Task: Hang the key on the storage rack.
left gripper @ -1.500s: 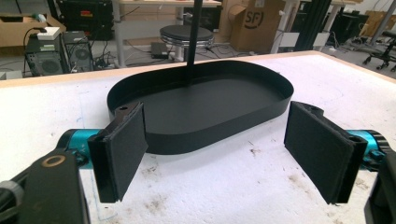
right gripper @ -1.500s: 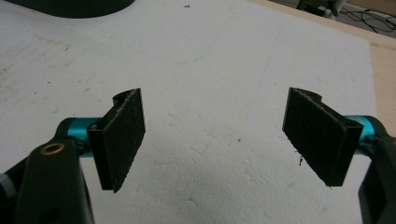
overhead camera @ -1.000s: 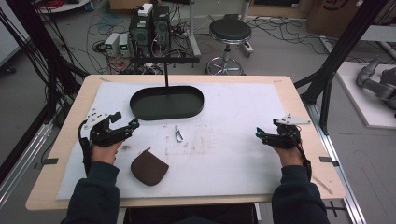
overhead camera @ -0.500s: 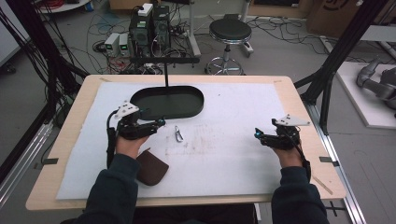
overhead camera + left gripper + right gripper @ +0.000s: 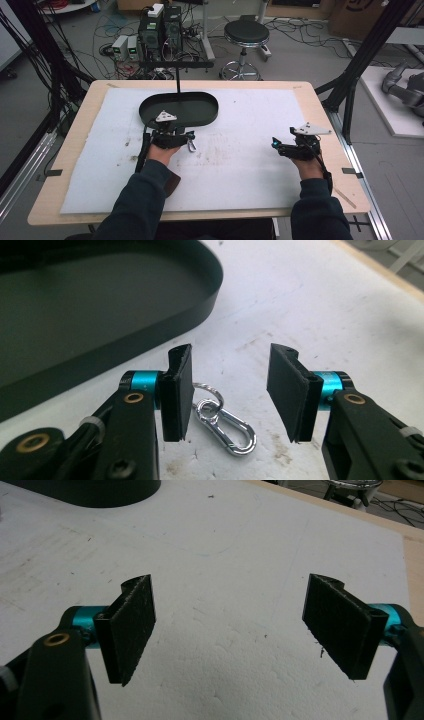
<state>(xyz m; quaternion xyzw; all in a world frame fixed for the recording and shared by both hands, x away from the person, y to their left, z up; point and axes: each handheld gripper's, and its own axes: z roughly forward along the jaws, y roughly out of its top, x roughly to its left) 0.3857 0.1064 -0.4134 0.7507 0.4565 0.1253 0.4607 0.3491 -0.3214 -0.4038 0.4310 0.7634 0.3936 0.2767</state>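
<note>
A white mat covers the bench (image 5: 320, 107). The left gripper (image 5: 230, 390) fingers are held parted, empty, astride a silver clasp (image 5: 225, 422) beside the black tray (image 5: 100, 315). Closure should be centred on the clasp. The right gripper (image 5: 232, 630) is held wide open, empty.

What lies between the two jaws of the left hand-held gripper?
In the left gripper view, a silver carabiner with a small ring lies on the white mat between the open jaws of the left hand-held gripper, closer to the left jaw.
</note>
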